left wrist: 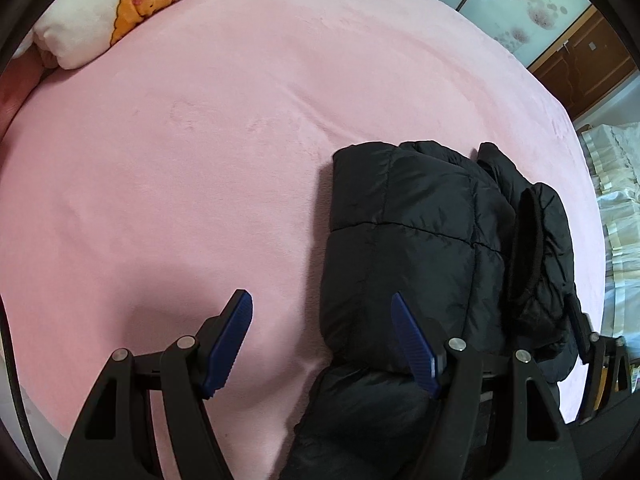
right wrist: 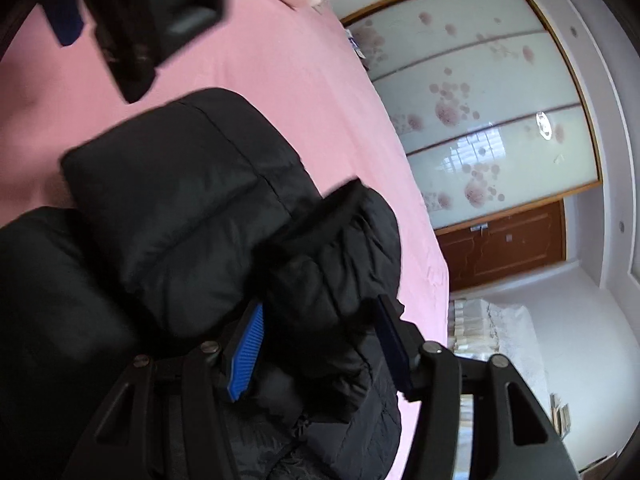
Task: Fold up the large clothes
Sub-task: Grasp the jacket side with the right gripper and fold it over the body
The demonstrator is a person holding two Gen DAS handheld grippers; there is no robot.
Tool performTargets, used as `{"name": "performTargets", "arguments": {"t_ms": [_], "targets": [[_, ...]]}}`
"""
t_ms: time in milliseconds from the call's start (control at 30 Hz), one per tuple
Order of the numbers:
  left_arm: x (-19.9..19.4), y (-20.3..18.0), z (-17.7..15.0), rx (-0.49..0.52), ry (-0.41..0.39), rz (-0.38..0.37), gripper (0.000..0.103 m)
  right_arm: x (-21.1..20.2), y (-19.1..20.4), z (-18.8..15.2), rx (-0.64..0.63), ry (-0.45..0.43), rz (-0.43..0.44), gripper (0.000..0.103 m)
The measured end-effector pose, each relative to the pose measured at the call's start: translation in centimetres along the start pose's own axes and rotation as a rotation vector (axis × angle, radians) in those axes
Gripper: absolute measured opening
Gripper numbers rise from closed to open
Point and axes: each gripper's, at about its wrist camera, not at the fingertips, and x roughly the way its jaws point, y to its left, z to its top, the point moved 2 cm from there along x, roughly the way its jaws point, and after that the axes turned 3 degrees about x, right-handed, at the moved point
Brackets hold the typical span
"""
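Observation:
A black puffer jacket (left wrist: 432, 240) lies folded into a bundle on the pink bed (left wrist: 200, 160), to the right of centre in the left wrist view. My left gripper (left wrist: 322, 304) is open and empty, hovering over the jacket's left edge. In the right wrist view the jacket (right wrist: 192, 200) fills the left and middle. My right gripper (right wrist: 320, 312) is open, with its fingers on either side of a bunched fold of the jacket with a fuzzy black cuff (right wrist: 320, 216). The right gripper also shows at the right edge of the left wrist view (left wrist: 600, 356).
A cream pillow (left wrist: 120, 12) with an orange print lies at the bed's far left. The bed's right edge (right wrist: 432, 240) drops off beside the jacket. Sliding wardrobe doors (right wrist: 480, 120), a brown cabinet (right wrist: 504, 244) and a white lace-covered surface (left wrist: 612, 184) lie beyond it.

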Motion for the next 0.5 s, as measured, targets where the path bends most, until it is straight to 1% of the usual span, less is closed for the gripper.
{"name": "performTargets", "arguments": {"t_ms": [33, 67, 100, 133, 167, 200, 267, 333, 367, 400, 433, 467, 500], "targets": [[0.2, -0.4, 0.1, 0.001, 0.000, -0.004, 0.071, 0.3, -1.7, -0.1, 0.094, 0.021, 0.043, 0.015], [0.4, -0.7, 0.3, 0.003, -0.005, -0.016, 0.071, 0.5, -3.6, -0.3, 0.200, 0.042, 0.091, 0.012], [0.5, -1.0, 0.4, 0.005, -0.006, -0.021, 0.071, 0.7, -5.4, -0.8, 0.298, 0.058, 0.130, 0.012], [0.7, -1.4, 0.6, 0.006, -0.008, -0.026, 0.071, 1.1, -8.0, -1.8, 0.436, 0.088, 0.164, 0.012], [0.9, -1.8, 0.7, 0.008, -0.009, -0.030, 0.071, 1.5, -9.9, -2.9, 0.534, 0.117, 0.172, 0.011], [1.0, -2.4, 0.8, 0.011, -0.011, -0.036, 0.071, 2.2, -12.3, -4.7, 0.656, 0.166, 0.172, 0.011], [1.4, -3.2, 0.8, 0.019, -0.012, -0.041, 0.071, 3.5, -15.0, -8.2, 0.801, 0.259, 0.168, 0.011], [2.0, -4.2, 0.7, 0.033, -0.003, -0.046, 0.071, 5.1, -16.6, -12.5, 0.890, 0.370, 0.184, 0.012], [2.4, -4.6, 0.6, 0.039, 0.002, -0.045, 0.071, 5.8, -16.7, -14.2, 0.903, 0.417, 0.198, 0.012], [2.8, -5.1, 0.5, 0.050, 0.012, -0.043, 0.071, 6.4, -16.7, -16.2, 0.915, 0.466, 0.230, 0.016], [3.2, -5.4, 0.5, 0.058, 0.019, -0.041, 0.071, 6.9, -16.8, -17.4, 0.925, 0.494, 0.264, 0.018], [3.5, -5.7, 0.4, 0.066, 0.022, -0.038, 0.071, 7.2, -17.1, -18.5, 0.943, 0.507, 0.303, 0.019], [3.9, -6.0, 0.3, 0.076, 0.025, -0.032, 0.071, 7.3, -17.4, -19.7, 0.973, 0.510, 0.344, 0.023]]}}
